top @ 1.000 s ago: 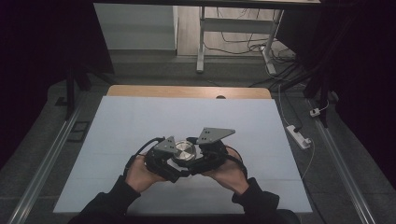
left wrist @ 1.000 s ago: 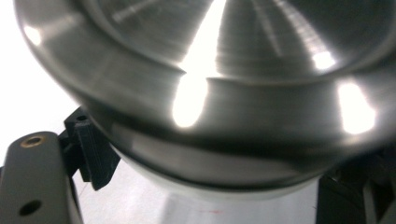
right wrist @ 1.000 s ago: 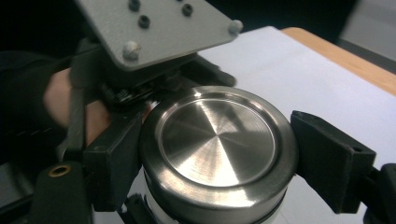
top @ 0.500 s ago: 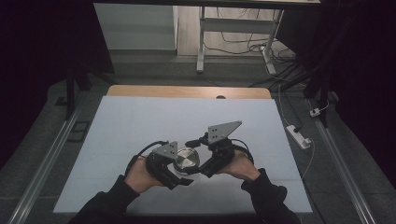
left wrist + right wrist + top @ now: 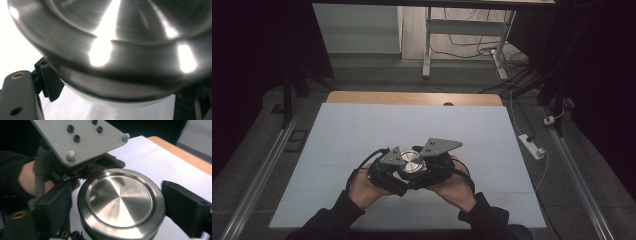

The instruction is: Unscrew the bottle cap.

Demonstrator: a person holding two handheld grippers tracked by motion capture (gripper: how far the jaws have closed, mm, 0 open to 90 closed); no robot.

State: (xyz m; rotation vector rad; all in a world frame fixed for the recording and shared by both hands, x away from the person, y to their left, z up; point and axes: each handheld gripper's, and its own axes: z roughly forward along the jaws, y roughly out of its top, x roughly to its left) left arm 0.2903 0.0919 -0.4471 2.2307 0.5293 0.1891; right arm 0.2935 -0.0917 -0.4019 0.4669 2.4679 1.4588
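Observation:
A round container with a brushed steel lid [image 5: 412, 162] is held above the white table top [image 5: 362, 130], near its front edge. My left gripper [image 5: 398, 171] comes in from the left and is shut on the container. In the left gripper view the steel lid [image 5: 117, 37] sits very close, with the left gripper [image 5: 117, 96] clamped low on its sides. My right gripper [image 5: 427, 168] comes in from the right. Its jaws have just been closing and now press on the lid's rim. In the right gripper view the lid [image 5: 120, 200] lies between the right gripper [image 5: 121, 210] jaws.
The table's wooden far edge [image 5: 412, 97] lies beyond the white top. A white power strip [image 5: 532, 145] with cables lies on the floor to the right. A metal desk frame [image 5: 427, 45] stands behind. Metal rails [image 5: 257, 175] run along both sides.
Half a second ago the right gripper had drawn off to the right of the container. It is now back against it, with its jaws on the lid. The left hand has kept still.

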